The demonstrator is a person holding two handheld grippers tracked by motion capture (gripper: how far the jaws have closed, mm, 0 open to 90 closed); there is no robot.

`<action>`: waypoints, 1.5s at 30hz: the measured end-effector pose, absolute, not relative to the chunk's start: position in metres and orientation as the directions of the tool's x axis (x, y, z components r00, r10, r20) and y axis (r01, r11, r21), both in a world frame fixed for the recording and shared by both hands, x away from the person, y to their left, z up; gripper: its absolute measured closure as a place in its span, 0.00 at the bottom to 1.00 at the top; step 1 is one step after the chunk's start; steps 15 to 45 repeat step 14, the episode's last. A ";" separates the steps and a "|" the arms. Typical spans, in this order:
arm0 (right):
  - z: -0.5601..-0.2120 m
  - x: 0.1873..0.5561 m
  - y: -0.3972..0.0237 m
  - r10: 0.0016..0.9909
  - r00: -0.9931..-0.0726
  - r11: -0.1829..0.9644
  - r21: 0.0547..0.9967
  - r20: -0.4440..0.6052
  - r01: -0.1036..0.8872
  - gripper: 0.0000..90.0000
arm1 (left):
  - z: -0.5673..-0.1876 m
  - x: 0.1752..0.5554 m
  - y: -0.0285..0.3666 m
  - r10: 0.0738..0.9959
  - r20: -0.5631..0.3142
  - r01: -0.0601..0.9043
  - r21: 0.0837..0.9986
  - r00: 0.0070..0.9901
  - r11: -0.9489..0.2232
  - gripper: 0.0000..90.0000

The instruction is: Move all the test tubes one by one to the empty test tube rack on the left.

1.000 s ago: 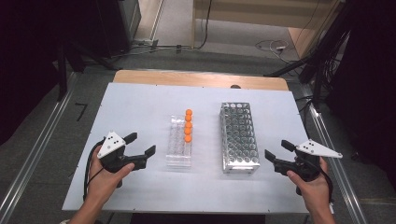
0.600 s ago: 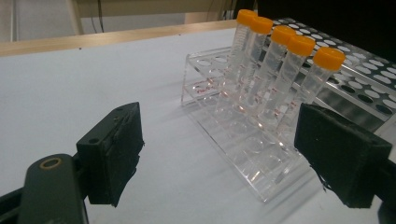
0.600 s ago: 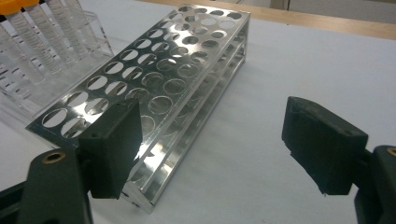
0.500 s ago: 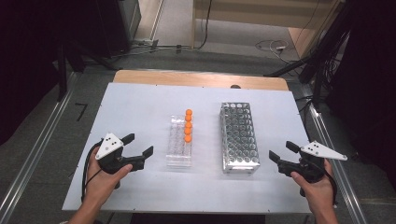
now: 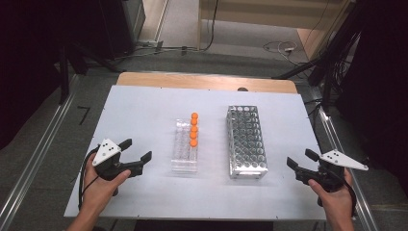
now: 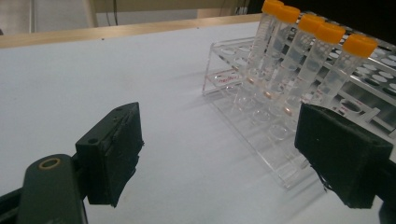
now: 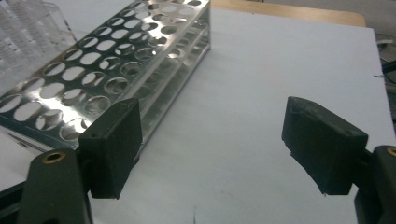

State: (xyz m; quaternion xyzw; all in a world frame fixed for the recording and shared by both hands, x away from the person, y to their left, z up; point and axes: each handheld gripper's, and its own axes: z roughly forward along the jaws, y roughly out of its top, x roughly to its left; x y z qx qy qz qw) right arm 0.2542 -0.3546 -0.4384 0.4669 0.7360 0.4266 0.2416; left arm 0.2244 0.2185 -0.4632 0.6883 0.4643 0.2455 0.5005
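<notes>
My left claw (image 5: 137,150) and right claw (image 5: 299,160) are both spread wide, empty, low over the white surface (image 5: 144,110). Clear rack (image 5: 185,153) with orange-capped tubes (image 5: 194,129) sits mid-surface, metal rack (image 5: 246,142) beside it. Dark room, cables on the floor (image 5: 269,36).

Clear rack (image 5: 184,151) lay mid-table, lengthwise, bearing five orange-capped tubes (image 5: 194,129) upright in a row along its right side. Just beside, to the right, stood an empty metal rack (image 5: 246,140), parallel.
</notes>
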 end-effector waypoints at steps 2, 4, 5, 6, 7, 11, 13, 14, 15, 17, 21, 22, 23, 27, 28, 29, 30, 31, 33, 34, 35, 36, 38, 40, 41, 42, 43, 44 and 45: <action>-0.440 0.253 -0.359 0.901 -0.432 0.202 0.851 0.032 0.485 0.21 | -0.465 0.224 0.220 0.888 -0.123 0.399 0.914 0.444 -0.074 0.18; -0.443 0.252 -0.364 0.909 -0.415 0.198 0.846 0.030 0.495 0.21 | -0.466 0.224 0.222 0.892 -0.112 0.400 0.913 0.437 -0.082 0.18; -0.445 0.252 -0.367 0.914 -0.405 0.195 0.843 0.029 0.501 0.21 | -0.467 0.224 0.223 0.895 -0.104 0.401 0.912 0.434 -0.088 0.18; -0.446 0.252 -0.369 0.917 -0.398 0.191 0.842 0.031 0.505 0.21 | -0.468 0.224 0.223 0.898 -0.100 0.401 0.912 0.429 -0.090 0.18; -0.447 0.252 -0.371 0.919 -0.392 0.187 0.840 0.032 0.508 0.21 | -0.470 0.224 0.224 0.901 -0.091 0.405 0.909 0.424 -0.099 0.18; -0.455 0.253 -0.378 0.934 -0.355 0.170 0.830 0.036 0.532 0.20 | -0.480 0.228 0.230 0.917 -0.078 0.430 0.897 0.391 -0.106 0.18; -0.461 0.254 -0.380 0.939 -0.341 0.166 0.819 0.039 0.549 0.19 | -0.482 0.228 0.234 0.923 -0.081 0.439 0.893 0.377 -0.100 0.18; -0.463 0.255 -0.381 0.942 -0.334 0.161 0.815 0.043 0.557 0.18 | -0.484 0.228 0.235 0.926 -0.083 0.441 0.893 0.367 -0.095 0.18; -0.463 0.255 -0.381 0.942 -0.334 0.161 0.815 0.043 0.557 0.18 | -0.484 0.228 0.235 0.926 -0.083 0.441 0.893 0.367 -0.095 0.18; -0.463 0.255 -0.381 0.942 -0.334 0.161 0.815 0.043 0.557 0.18 | -0.484 0.228 0.235 0.926 -0.083 0.441 0.893 0.367 -0.095 0.18; -0.463 0.255 -0.381 0.942 -0.334 0.161 0.815 0.043 0.557 0.18 | -0.484 0.228 0.235 0.926 -0.083 0.441 0.893 0.367 -0.095 0.18; -0.463 0.255 -0.381 0.942 -0.334 0.161 0.815 0.043 0.557 0.18 | -0.484 0.228 0.235 0.926 -0.083 0.441 0.893 0.367 -0.095 0.18; -0.463 0.255 -0.381 0.942 -0.334 0.161 0.815 0.043 0.557 0.18 | -0.484 0.228 0.235 0.926 -0.083 0.441 0.893 0.367 -0.095 0.18; -0.463 0.255 -0.381 0.942 -0.334 0.161 0.815 0.043 0.557 0.18 | -0.484 0.228 0.235 0.926 -0.083 0.441 0.893 0.367 -0.095 0.18; -0.463 0.255 -0.381 0.942 -0.334 0.161 0.815 0.043 0.557 0.18 | -0.484 0.228 0.235 0.926 -0.083 0.441 0.893 0.367 -0.095 0.18; -0.463 0.255 -0.381 0.942 -0.334 0.161 0.815 0.043 0.557 0.18 | -0.484 0.228 0.235 0.926 -0.083 0.441 0.893 0.367 -0.095 0.18; -0.463 0.255 -0.381 0.942 -0.334 0.161 0.815 0.043 0.557 0.18 | -0.484 0.228 0.235 0.926 -0.083 0.441 0.893 0.367 -0.095 0.18; -0.463 0.255 -0.381 0.942 -0.334 0.161 0.815 0.043 0.557 0.18 | -0.484 0.228 0.235 0.926 -0.083 0.441 0.893 0.367 -0.095 0.18; -0.463 0.255 -0.381 0.942 -0.334 0.161 0.815 0.043 0.557 0.18 | -0.484 0.228 0.235 0.926 -0.083 0.441 0.893 0.367 -0.095 0.18; -0.463 0.255 -0.381 0.942 -0.334 0.161 0.815 0.043 0.557 0.18 | -0.484 0.228 0.235 0.926 -0.083 0.441 0.893 0.367 -0.095 0.18; -0.463 0.255 -0.381 0.942 -0.334 0.161 0.815 0.043 0.557 0.18 | -0.484 0.228 0.235 0.926 -0.083 0.441 0.893 0.367 -0.095 0.18; -0.463 0.255 -0.381 0.942 -0.334 0.161 0.815 0.043 0.557 0.18 | -0.484 0.228 0.235 0.926 -0.083 0.441 0.893 0.367 -0.095 0.18; -0.463 0.255 -0.381 0.942 -0.334 0.161 0.815 0.043 0.557 0.18 | -0.484 0.228 0.235 0.926 -0.083 0.441 0.893 0.367 -0.095 0.18; -0.463 0.255 -0.381 0.942 -0.334 0.161 0.815 0.043 0.557 0.18 | -0.484 0.228 0.235 0.926 -0.083 0.441 0.893 0.367 -0.095 0.18; -0.463 0.255 -0.381 0.942 -0.334 0.161 0.815 0.043 0.557 0.18 | -0.484 0.228 0.235 0.926 -0.083 0.441 0.893 0.367 -0.095 0.18; -0.463 0.255 -0.381 0.942 -0.334 0.161 0.815 0.043 0.557 0.18 | -0.484 0.228 0.235 0.926 -0.083 0.441 0.893 0.367 -0.095 0.18; -0.463 0.255 -0.381 0.942 -0.334 0.161 0.815 0.043 0.557 0.18 | -0.484 0.228 0.235 0.926 -0.083 0.441 0.893 0.367 -0.095 0.18; -0.463 0.255 -0.381 0.942 -0.334 0.161 0.815 0.043 0.557 0.18 | -0.484 0.228 0.235 0.926 -0.083 0.441 0.893 0.367 -0.095 0.18; -0.463 0.255 -0.381 0.942 -0.334 0.161 0.815 0.043 0.557 0.18 | -0.484 0.228 0.235 0.926 -0.083 0.441 0.893 0.367 -0.095 0.18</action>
